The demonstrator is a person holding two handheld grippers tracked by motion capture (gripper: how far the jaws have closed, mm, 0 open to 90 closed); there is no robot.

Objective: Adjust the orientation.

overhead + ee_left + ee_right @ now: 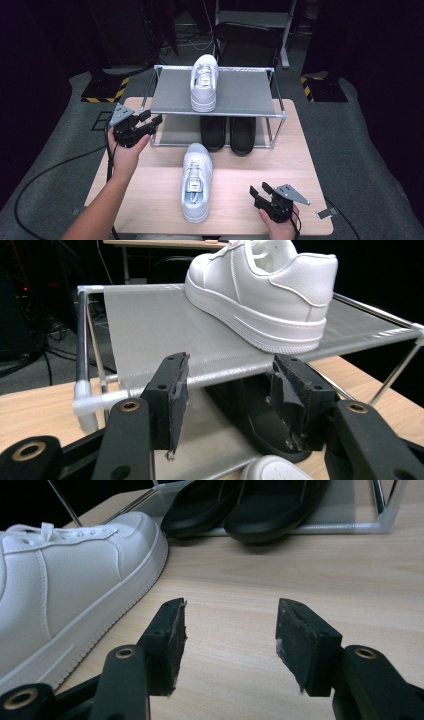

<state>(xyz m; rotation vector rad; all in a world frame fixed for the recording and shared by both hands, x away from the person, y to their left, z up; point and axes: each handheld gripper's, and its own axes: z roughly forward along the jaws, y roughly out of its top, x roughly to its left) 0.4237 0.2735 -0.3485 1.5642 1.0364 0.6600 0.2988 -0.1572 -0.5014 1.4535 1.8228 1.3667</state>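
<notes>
Nearest us, our right claw (261, 193) hovers low over the counter (300, 165) with its jaws apart and nothing between them, just right of the white shoe (196, 181) lying toe-away in the middle. Farther off, our left claw (150, 120) hangs beside the rack's (277, 102) left front corner, jaws also apart and empty. The matching shoe (204, 82) already sits on the top shelf; black slippers (227, 134) fill the lower one. We judge one shoe shelved and the second waiting. Next we need to bring a claw to the near shoe and close across its heel or sides.
</notes>
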